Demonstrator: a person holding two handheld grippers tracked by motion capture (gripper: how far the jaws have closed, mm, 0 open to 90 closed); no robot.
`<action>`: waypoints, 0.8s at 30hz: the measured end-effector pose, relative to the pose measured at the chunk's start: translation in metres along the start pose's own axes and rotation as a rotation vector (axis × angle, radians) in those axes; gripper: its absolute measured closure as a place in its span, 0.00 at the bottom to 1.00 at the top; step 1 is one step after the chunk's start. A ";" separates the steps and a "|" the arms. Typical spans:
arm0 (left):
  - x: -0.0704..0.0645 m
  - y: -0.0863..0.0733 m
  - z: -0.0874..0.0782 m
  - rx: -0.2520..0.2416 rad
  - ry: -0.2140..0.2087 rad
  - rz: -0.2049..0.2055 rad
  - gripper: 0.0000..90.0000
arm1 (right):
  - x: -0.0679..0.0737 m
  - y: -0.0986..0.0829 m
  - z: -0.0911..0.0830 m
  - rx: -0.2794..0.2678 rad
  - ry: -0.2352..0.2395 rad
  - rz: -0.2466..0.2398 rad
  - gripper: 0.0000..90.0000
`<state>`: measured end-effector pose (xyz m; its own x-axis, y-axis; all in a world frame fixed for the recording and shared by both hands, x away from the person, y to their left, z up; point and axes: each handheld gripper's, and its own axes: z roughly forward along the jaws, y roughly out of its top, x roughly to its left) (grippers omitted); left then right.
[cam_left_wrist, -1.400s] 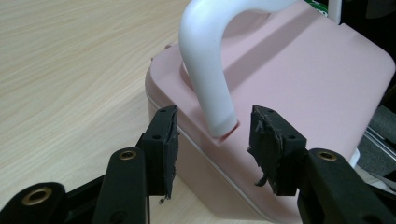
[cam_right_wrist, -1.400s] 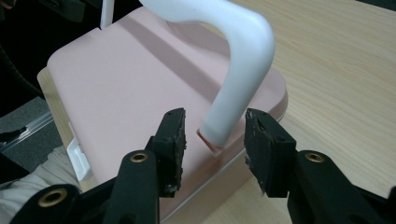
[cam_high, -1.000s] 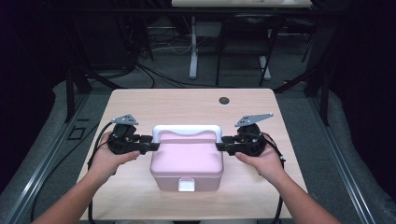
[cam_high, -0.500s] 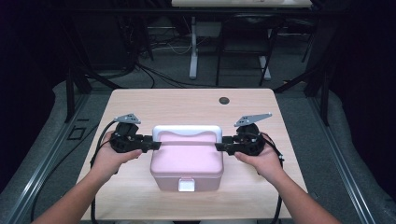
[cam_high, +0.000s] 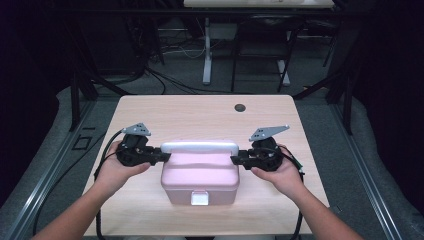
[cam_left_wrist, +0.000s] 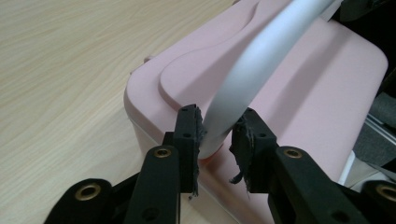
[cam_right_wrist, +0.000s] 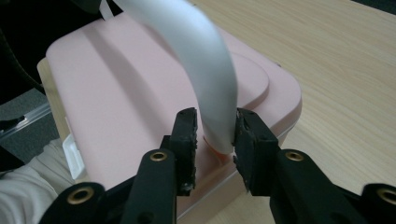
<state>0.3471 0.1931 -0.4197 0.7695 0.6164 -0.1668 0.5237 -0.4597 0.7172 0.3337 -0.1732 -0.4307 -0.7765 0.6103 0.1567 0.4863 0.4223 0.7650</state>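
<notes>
From up high, a pink box (cam_high: 200, 175) sits on the table (cam_high: 200, 112), close to the person's edge. It has a white handle (cam_high: 199, 147) along its top (the handle is standing up). The left gripper (cam_high: 161, 156) is at the left end of the handle and the right gripper (cam_high: 237, 160) is at the right end. A small dark dot (cam_high: 240, 107) lies far back on the table, well apart from the box.

In the left gripper view, the left gripper (cam_left_wrist: 217, 135) has the handle (cam_left_wrist: 252, 70) between its jaws. One pad touches it, and the other has a small gap beside it. The box (cam_left_wrist: 299, 93) lies under it.

In the right gripper view, the right gripper (cam_right_wrist: 215, 135) squeezes the handle (cam_right_wrist: 205, 70) near its bottom end, with both pads pressing on it. The box (cam_right_wrist: 116, 93) is right below.
</notes>
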 end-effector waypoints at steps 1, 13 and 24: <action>0.000 0.001 0.001 0.005 0.005 0.007 0.81 | 0.000 0.000 0.001 0.001 -0.010 -0.002 0.80; 0.000 0.007 0.003 0.047 0.005 0.023 0.81 | -0.001 0.002 0.002 0.018 -0.018 -0.006 0.83; 0.000 0.017 -0.005 0.026 0.016 0.028 0.82 | 0.000 0.010 -0.005 -0.004 -0.019 -0.012 0.84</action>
<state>0.3543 0.1889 -0.4038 0.7779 0.6135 -0.1357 0.5118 -0.4934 0.7033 0.3366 -0.1726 -0.4196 -0.7746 0.6177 0.1358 0.4755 0.4273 0.7690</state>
